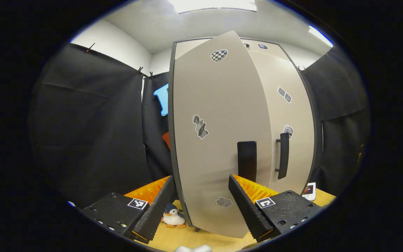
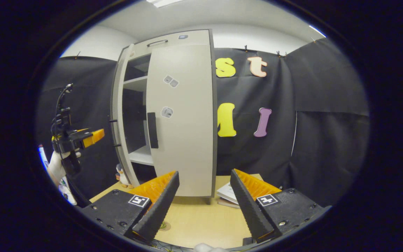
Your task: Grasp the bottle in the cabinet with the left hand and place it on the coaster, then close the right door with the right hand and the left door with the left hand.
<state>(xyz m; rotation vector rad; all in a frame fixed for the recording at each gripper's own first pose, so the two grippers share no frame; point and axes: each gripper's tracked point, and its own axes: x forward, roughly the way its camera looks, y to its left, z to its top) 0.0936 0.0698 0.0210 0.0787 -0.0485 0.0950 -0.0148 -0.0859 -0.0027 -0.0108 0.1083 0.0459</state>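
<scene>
Left gripper (image 1: 199, 207): fingers spread, nothing between them, pointed at left door.
Right gripper (image 2: 201, 203): fingers spread, empty, low over surface (image 2: 201, 220).
Left door (image 1: 219, 140): ajar, swung partway toward cabinet, close in front of left gripper; dark handle (image 1: 247, 161) near its free edge.
Right door (image 2: 182, 119): flush against cabinet (image 2: 131, 105) front, appears closed.
Cabinet inside: shelves seen through the gap in right gripper view, no bottle seen on them.
Bottle, coaster: cannot tell where.
Penguin toy (image 1: 173, 217): on surface by left door's foot.
Books (image 2: 227, 194): right of cabinet base.
</scene>
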